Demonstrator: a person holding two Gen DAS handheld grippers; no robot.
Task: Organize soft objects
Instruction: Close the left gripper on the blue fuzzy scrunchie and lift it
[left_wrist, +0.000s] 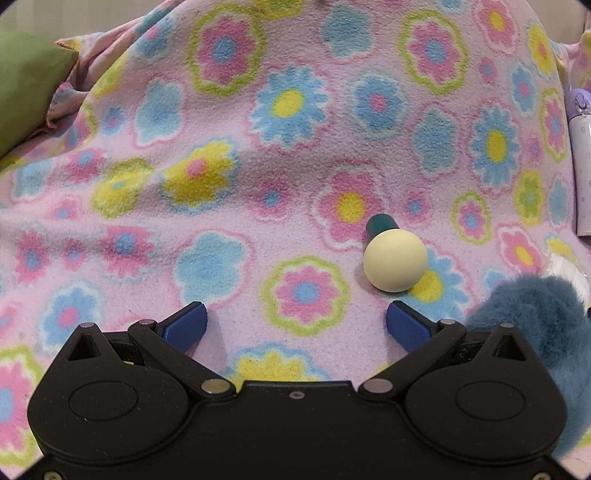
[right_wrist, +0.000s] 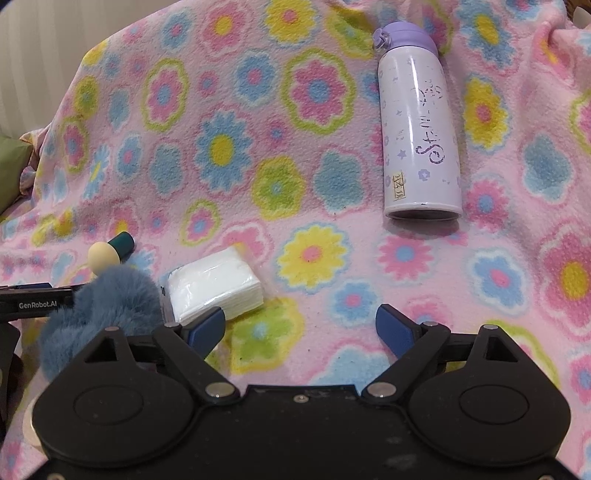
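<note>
On the flowered blanket (left_wrist: 258, 155), the left gripper (left_wrist: 297, 325) holds its fingers wide apart and empty, with the cream sponge ball (left_wrist: 395, 260) just ahead to the right. The blue fluffy toy (right_wrist: 103, 310) and white tissue pack (right_wrist: 214, 288) lie beside the right gripper (right_wrist: 300, 326), its fingers also spread and empty. Judged best: centre a gripper over one soft item and close gently, leaving the purple bottle (right_wrist: 421, 125) alone.

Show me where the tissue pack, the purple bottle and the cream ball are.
tissue pack (right_wrist: 216, 286), right wrist view, top face.
purple bottle (right_wrist: 419, 136), right wrist view, middle of its body.
cream ball (left_wrist: 395, 260), left wrist view, centre of the ball.
</note>
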